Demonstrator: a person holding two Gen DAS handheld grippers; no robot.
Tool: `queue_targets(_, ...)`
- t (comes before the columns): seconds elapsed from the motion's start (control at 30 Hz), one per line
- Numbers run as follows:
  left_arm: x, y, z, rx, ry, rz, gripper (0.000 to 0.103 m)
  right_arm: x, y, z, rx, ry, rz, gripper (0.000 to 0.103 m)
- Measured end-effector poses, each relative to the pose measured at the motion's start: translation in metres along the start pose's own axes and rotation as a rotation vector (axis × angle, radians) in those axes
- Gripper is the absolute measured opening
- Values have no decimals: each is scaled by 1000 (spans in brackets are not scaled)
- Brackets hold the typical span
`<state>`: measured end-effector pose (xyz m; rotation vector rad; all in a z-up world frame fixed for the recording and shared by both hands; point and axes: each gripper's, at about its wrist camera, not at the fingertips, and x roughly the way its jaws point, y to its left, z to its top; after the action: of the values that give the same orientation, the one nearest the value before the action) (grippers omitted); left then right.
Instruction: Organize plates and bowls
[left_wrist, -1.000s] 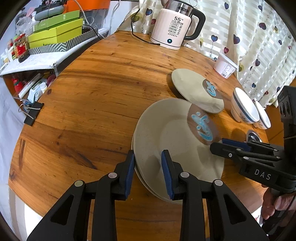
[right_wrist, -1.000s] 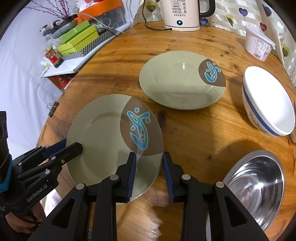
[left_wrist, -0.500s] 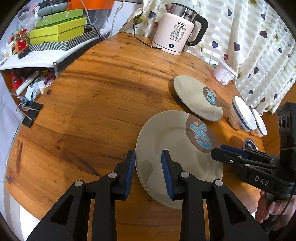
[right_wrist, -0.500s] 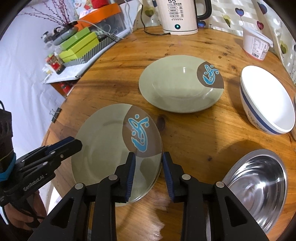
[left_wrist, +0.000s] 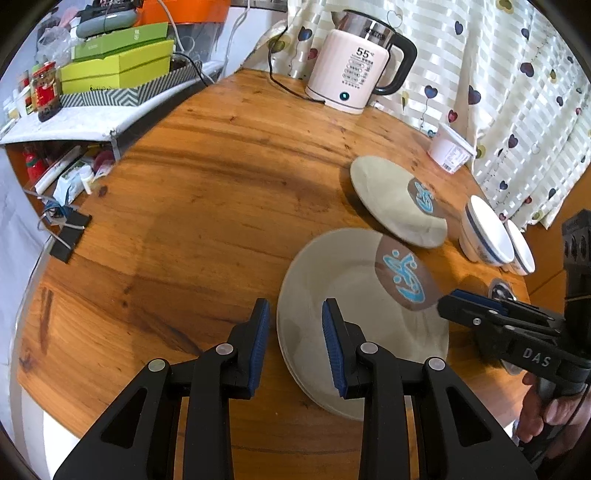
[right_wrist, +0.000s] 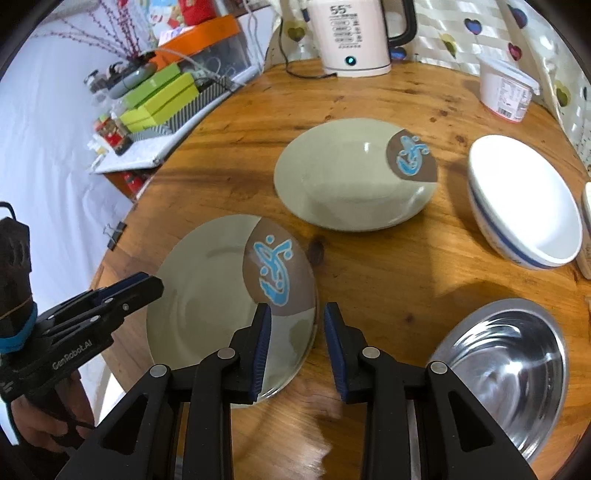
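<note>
A green plate with a brown patch and blue fish (left_wrist: 347, 291) (right_wrist: 207, 295) lies near the front edge of the round wooden table (left_wrist: 207, 192). My left gripper (left_wrist: 295, 310) straddles its left rim, one pad over the plate and one over the wood. My right gripper (right_wrist: 297, 314) straddles the opposite rim the same way. Both stand narrowly open, and a strip of wood shows between each outer pad and the rim. A matching plate (left_wrist: 391, 199) (right_wrist: 343, 184) rests further back. Each gripper also shows in the other's view: right (left_wrist: 443, 299), left (right_wrist: 155, 286).
Two white bowls with blue bands (left_wrist: 487, 236) (right_wrist: 528, 199) stand at the right, and a steel bowl (right_wrist: 506, 373) sits near the front right. A kettle (left_wrist: 351, 74) and a white tub (left_wrist: 450, 151) stand at the back. Boxes (left_wrist: 118, 70) fill a side shelf.
Both views have crept forward, so the near plate lies lower between the fingers. The plate itself has stayed put on the table. The jaw gaps are unchanged.
</note>
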<state>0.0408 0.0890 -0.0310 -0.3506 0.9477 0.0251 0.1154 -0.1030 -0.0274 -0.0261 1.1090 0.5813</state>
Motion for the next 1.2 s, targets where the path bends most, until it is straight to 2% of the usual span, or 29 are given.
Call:
queue_targets(0.1, -2, -1, 7, 9, -10, -7, 30, -9, -6, 2, 29, -31, 8, 36)
queue_targets(0.17, -2, -2, 13, 18, -13, -17, 30, -14, -11, 4, 56, -51, 22, 45)
queue_targets(0.33, 0, -9, 27, 41, -15, -48, 30, -19, -23, 8, 111, -80, 44, 50)
queue_targets(0.7, 8, -28, 48, 117, -25, -47, 31, -21, -32, 13, 149, -89, 49, 51)
queue_targets(1.0, 16, -36, 66, 168, -26, -67, 46, -21, -42, 21, 205, -94, 22, 51)
queue_targets(1.2, 26, -41, 79, 195, -10, -94, 50, -16, -47, 25, 244, -87, 19, 51)
